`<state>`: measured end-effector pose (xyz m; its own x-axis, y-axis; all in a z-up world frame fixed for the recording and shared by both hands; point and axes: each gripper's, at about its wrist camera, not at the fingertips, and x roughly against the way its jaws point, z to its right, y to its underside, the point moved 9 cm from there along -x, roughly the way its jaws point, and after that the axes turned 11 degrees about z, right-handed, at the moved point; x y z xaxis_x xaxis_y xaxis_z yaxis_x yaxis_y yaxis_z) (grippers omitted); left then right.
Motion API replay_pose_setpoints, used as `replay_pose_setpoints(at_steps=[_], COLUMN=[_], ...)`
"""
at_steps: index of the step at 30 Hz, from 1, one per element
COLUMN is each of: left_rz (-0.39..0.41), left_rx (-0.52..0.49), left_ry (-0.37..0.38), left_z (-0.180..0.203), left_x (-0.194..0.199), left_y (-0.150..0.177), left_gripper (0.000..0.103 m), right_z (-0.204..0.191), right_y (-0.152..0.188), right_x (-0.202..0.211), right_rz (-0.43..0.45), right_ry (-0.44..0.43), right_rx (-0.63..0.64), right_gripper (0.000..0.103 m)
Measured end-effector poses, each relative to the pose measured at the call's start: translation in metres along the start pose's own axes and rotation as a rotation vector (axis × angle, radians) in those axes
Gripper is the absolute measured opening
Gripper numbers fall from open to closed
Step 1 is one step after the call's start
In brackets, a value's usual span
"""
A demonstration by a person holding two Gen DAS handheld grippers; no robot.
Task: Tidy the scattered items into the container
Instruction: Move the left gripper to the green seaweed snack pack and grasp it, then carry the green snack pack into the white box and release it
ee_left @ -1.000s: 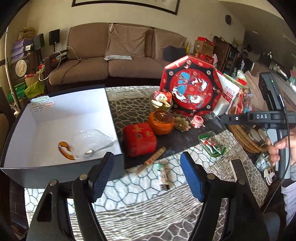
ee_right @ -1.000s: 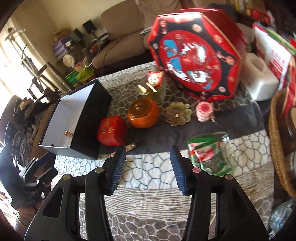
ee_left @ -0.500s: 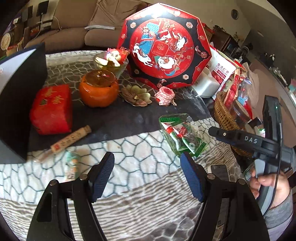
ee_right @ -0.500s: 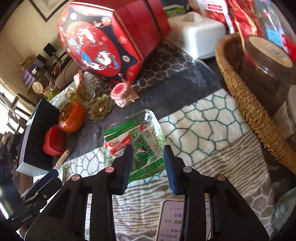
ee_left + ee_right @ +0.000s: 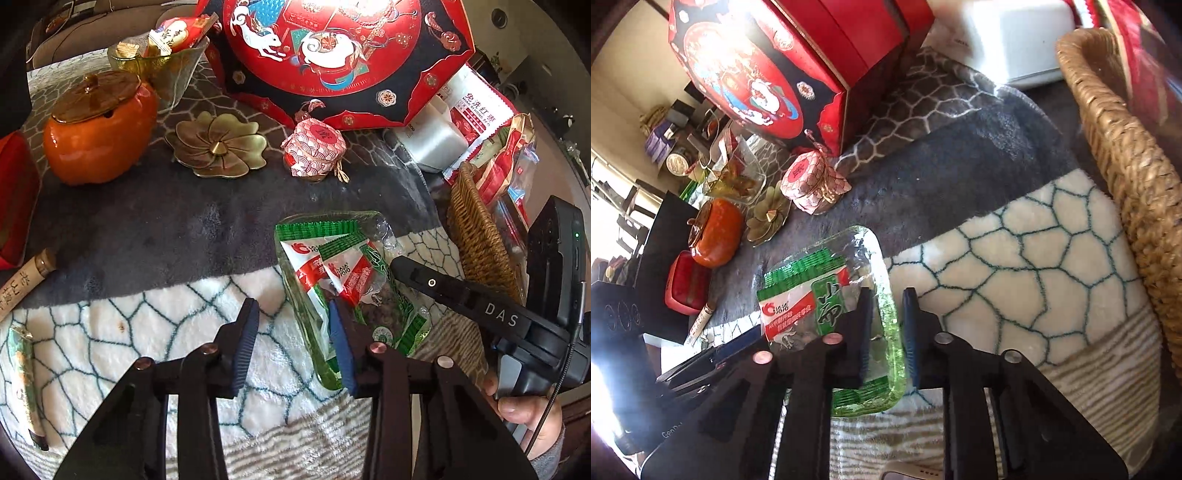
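While both tongs crowd the clear green-rimmed glass tray of snack packets (image 5: 882, 295), I see my right gripper (image 5: 884, 328) straddling its near rim, fingers narrowly parted, contact unclear. My left gripper (image 5: 291, 343) stands spread, right finger over the tray's edge. An orange lidded ceramic jar (image 5: 98, 125) sits far left.

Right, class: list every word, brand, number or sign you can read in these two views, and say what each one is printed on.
"DAS": white letters on the right gripper body.
"免洗红枣" and "MIAN XI HONG ZAO": red-and-white date packet.
"小" over a second green character, unclear: snack packet in the green glass tray.
"Gen…", cut off: left gripper body.
Too blurred to read: paper tube, octagonal gift box, red-patterned wrapped bundle.
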<state>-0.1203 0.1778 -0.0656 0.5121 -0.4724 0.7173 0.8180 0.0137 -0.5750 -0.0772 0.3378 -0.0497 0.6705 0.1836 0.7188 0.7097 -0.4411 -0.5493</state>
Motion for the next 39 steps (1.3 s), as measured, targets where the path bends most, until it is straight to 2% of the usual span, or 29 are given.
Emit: replay_pose_setpoints(at_steps=[2, 11, 17, 20, 23, 30, 35, 39], left_rz=[0.012, -0.007, 0.026, 0.061, 0.103, 0.247, 0.313, 0.328], left_rx=[-0.006, 0.02, 0.036, 0.009, 0.015, 0.053, 0.076, 0.123], left_ry=[0.009, -0.039, -0.042, -0.06, -0.081, -0.169, -0.244, -0.289], left_z=[0.006, 0.003, -0.008, -0.018, -0.042, -0.119, -0.198, -0.272], left_x=[-0.003, -0.002, 0.04, 0.081, 0.128, 0.243, 0.305, 0.322], left_y=[-0.001, -0.006, -0.025, -0.04, -0.058, -0.113, -0.155, -0.177], left_gripper=[0.028, 0.026, 0.026, 0.026, 0.026, 0.026, 0.026, 0.026], right_z=[-0.001, -0.012, -0.065, -0.108, -0.162, -0.323, -0.433, -0.495], right_y=[0.001, 0.006, 0.0, -0.001, -0.001, -0.017, -0.02, -0.01], right_x=[0.001, 0.01, 0.042, 0.056, 0.063, 0.066, 0.027, -0.031], right_rz=[-0.002, -0.043, -0.004, 0.018, -0.003, -0.002, -0.045, -0.108], right_ry=[0.007, -0.034, -0.106, -0.166, -0.238, -0.328, -0.378, -0.404], right_rx=[0.008, -0.022, 0.003, 0.019, 0.045, 0.159, 0.187, 0.178], right_gripper=[0.015, 0.013, 0.011, 0.011, 0.011, 0.011, 0.012, 0.012])
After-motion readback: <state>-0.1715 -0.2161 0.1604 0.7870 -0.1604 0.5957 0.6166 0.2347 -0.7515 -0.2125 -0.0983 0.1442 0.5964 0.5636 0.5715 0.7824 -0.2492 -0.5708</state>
